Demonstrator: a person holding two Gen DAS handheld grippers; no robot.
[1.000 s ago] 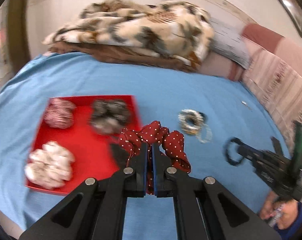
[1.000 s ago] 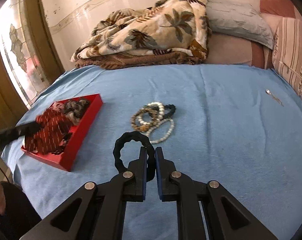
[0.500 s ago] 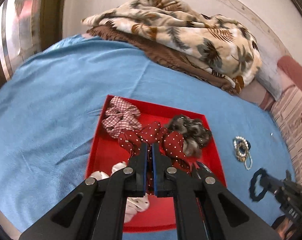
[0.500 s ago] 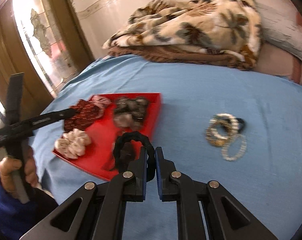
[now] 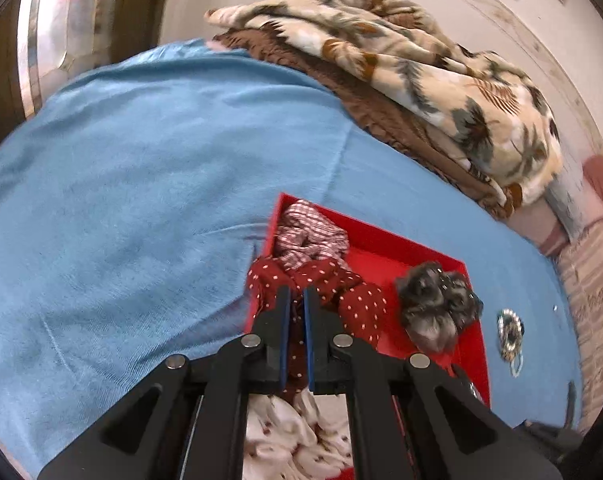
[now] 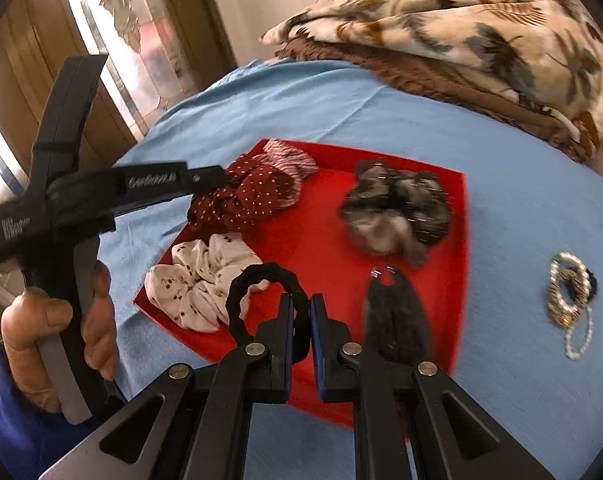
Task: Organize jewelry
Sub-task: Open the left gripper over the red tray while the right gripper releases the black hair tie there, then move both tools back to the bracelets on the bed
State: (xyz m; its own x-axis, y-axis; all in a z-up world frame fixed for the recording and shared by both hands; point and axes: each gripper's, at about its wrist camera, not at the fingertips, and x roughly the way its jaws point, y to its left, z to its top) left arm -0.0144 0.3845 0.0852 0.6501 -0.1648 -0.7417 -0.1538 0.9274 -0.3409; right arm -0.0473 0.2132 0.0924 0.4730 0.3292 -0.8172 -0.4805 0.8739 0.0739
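My left gripper (image 5: pixel 295 294) is shut on a dark red polka-dot scrunchie (image 5: pixel 361 300) and holds it over the left part of the red tray (image 5: pixel 385 240). From the right wrist view the same left gripper (image 6: pixel 217 174) reaches in from the left with the red scrunchie (image 6: pixel 249 200). My right gripper (image 6: pixel 300 304) is shut on a black hair tie (image 6: pixel 257 280) above the tray's (image 6: pixel 313 236) near side. Inside the tray lie a checked scrunchie (image 6: pixel 291 158), a white cherry-print scrunchie (image 6: pixel 199 280), a grey furry scrunchie (image 6: pixel 395 216) and a black furry clip (image 6: pixel 395 320).
A pile of bead and pearl bracelets (image 6: pixel 571 296) lies on the blue bedsheet (image 6: pixel 521 208) right of the tray. A folded leaf-print blanket (image 6: pixel 461 36) sits at the back. A person's hand (image 6: pixel 53 336) grips the left tool. A window frame (image 6: pixel 113 40) stands at the left.
Both grippers have swung left from the open sheet to over the red tray, each keeping its item. The bracelets have slid to the right edge of both views.
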